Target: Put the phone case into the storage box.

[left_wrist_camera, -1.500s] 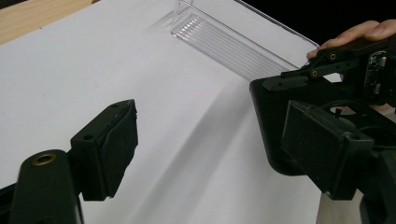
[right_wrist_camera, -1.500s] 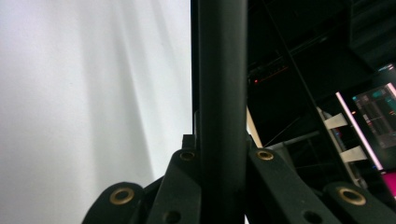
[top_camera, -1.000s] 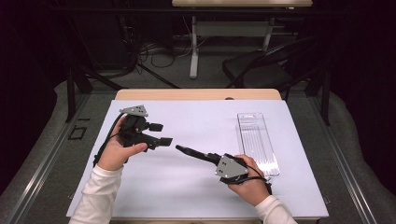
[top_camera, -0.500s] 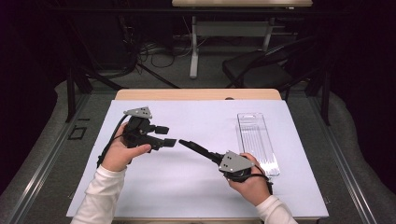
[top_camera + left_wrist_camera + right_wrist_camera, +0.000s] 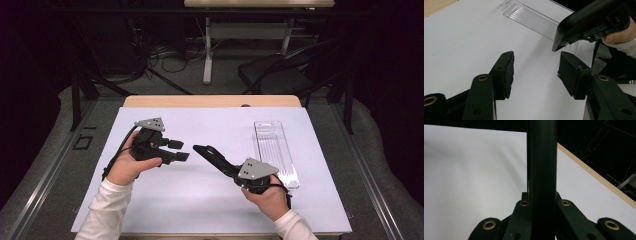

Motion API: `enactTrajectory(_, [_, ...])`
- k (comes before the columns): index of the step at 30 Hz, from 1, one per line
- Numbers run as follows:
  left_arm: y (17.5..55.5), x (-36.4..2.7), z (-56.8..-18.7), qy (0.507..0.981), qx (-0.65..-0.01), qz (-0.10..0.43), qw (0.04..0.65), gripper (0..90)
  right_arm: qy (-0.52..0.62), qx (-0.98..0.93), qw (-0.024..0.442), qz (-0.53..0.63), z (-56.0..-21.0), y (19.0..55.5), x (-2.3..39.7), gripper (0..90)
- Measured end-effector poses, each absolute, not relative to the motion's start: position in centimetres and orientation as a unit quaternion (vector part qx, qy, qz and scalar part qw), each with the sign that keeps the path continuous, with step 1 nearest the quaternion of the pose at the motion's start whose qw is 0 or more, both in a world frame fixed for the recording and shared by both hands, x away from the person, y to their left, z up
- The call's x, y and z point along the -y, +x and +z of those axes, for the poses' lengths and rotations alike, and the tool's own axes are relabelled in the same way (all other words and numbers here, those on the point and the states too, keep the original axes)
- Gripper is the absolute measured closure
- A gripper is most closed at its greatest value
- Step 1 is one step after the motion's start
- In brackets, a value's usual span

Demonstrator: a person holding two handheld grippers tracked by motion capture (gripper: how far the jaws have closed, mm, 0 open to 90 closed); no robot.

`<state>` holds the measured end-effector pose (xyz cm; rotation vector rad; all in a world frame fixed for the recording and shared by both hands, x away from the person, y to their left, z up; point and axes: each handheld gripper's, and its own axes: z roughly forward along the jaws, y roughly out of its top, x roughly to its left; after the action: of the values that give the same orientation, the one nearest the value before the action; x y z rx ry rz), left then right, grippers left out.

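Lying beside right gripper: clear tray.

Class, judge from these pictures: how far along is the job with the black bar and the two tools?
Done: the right tool has the black bar clamped. In hand: the left tool faces the bar's tip; its jaws have just been closing, with nothing between them yet. Left: probably a grip by the left tool; the clear tray lies empty.
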<state>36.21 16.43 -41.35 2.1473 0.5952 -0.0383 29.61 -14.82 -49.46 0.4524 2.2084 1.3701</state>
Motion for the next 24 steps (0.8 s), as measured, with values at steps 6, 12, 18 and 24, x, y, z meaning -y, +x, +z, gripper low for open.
enactTrajectory(6, [35.9, -15.9, -41.3, 0.866, -0.226, -0.012, 0.447, 46.4, 0.175, -0.805, 0.226, 0.521, -49.7, 29.7, 14.8, 87.7])
enactTrajectory(12, [35.7, -15.3, -41.6, 0.864, -0.218, -0.02, 0.453, 45.0, 0.183, -0.8, 0.208, 0.533, -49.9, 29.8, 14.7, 87.6])
enactTrajectory(18, [35.6, -14.7, -42.0, 0.863, -0.206, -0.027, 0.46, 48.9, 0.187, -0.796, 0.198, 0.541, -50.2, 30.0, 14.8, 87.6])
enactTrajectory(24, [35.4, -13.9, -42.3, 0.864, -0.194, -0.033, 0.463, 50.3, 0.187, -0.794, 0.191, 0.546, -50.5, 30.1, 14.7, 87.6])
